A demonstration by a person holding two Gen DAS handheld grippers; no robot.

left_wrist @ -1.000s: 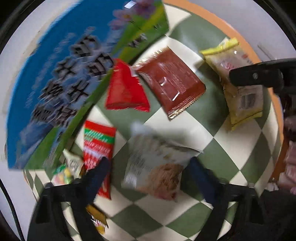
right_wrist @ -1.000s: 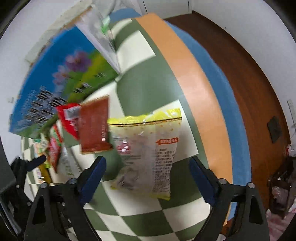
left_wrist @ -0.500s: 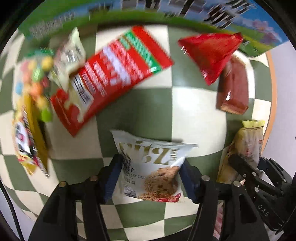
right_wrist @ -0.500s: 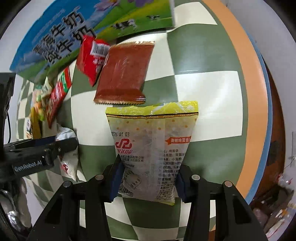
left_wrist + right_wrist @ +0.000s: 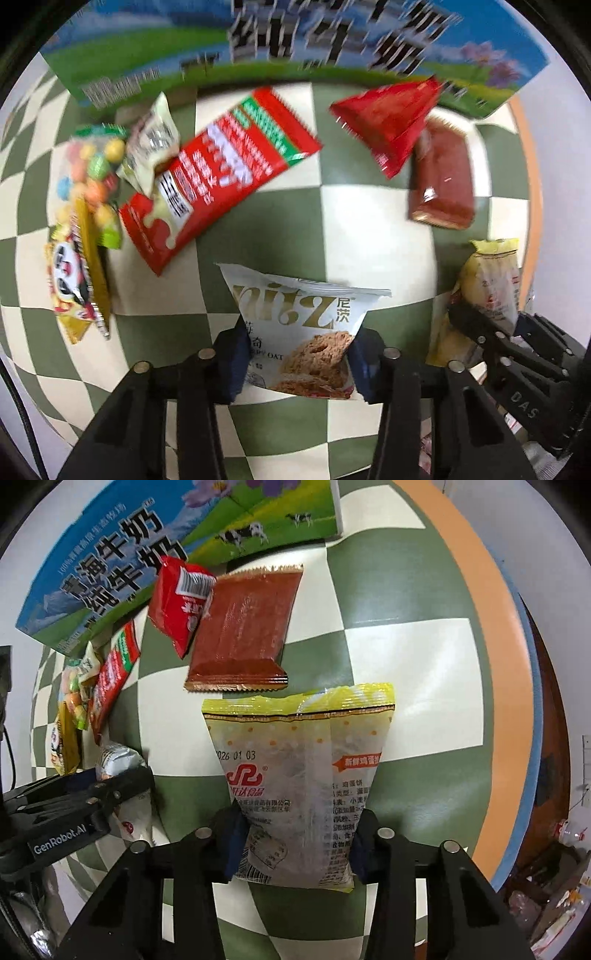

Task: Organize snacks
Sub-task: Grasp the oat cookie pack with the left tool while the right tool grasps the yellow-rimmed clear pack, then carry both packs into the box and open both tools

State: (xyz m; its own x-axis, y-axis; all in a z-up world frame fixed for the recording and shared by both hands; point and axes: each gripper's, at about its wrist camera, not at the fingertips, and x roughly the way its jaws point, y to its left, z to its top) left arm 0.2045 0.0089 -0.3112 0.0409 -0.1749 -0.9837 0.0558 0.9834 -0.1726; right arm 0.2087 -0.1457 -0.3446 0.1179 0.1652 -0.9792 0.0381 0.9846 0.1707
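Note:
My left gripper (image 5: pixel 295 365) is shut on a white oat-cookie packet (image 5: pixel 306 332), held above the checked tablecloth. My right gripper (image 5: pixel 295 845) is shut on a yellow egg-cake packet (image 5: pixel 303 768); that packet also shows at the right of the left wrist view (image 5: pixel 487 288). On the cloth lie a brown packet (image 5: pixel 240 635), a red triangular packet (image 5: pixel 177 602), a long red-green packet (image 5: pixel 218 173), a bag of coloured candies (image 5: pixel 92 173) and a yellow packet (image 5: pixel 74 280). The left gripper shows at the lower left of the right wrist view (image 5: pixel 74 812).
A blue-green milk carton box (image 5: pixel 129 554) lies along the far side of the snacks, also in the left wrist view (image 5: pixel 295 44). The table's orange and blue rim (image 5: pixel 509 664) runs on the right, with dark floor beyond.
Both grippers have closed on their packets, the left on the white one, the right on the yellow one. The left view swung round, and both packets now hang between the fingers.

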